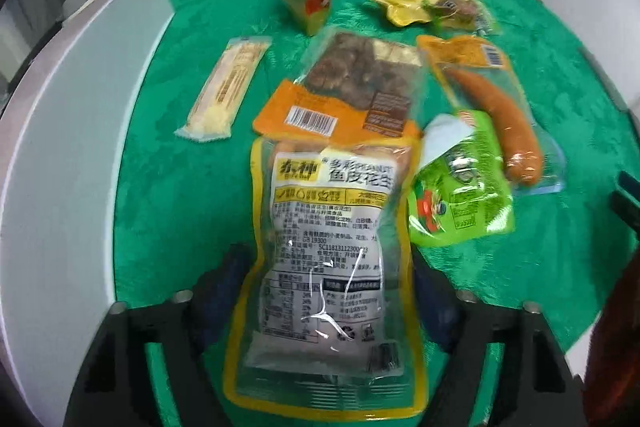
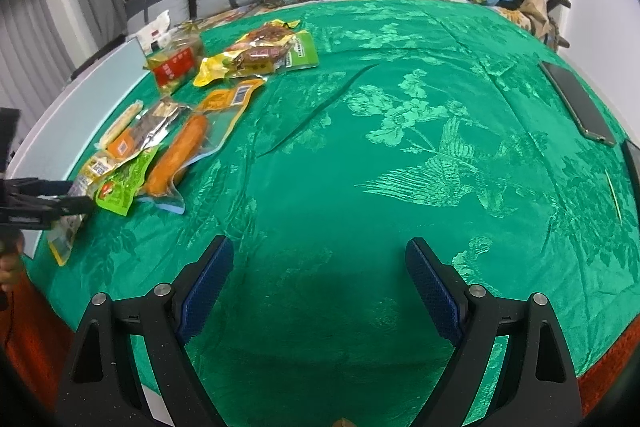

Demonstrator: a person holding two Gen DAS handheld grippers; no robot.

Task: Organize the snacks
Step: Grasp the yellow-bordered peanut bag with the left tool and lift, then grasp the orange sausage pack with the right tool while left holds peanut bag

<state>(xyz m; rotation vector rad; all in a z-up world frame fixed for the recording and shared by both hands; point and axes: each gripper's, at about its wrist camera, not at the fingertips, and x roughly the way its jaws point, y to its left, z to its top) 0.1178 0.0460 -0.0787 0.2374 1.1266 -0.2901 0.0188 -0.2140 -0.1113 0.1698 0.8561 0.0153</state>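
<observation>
My left gripper [image 1: 332,291]: matt black plastic, blue textured pads [image 2: 208,283]. Peanut packet [image 1: 328,267] between them: glossy crinkled plastic film, clear window. Sausage pack [image 1: 508,115]: shiny clear plastic. Green tablecloth [image 2: 400,147]: satiny woven cloth, sheen.

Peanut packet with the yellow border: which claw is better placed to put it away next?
Left. The left claw is already shut on the peanut packet, lifted over the green cloth. The right claw is open, holds nothing, and hangs far from the snacks.
</observation>
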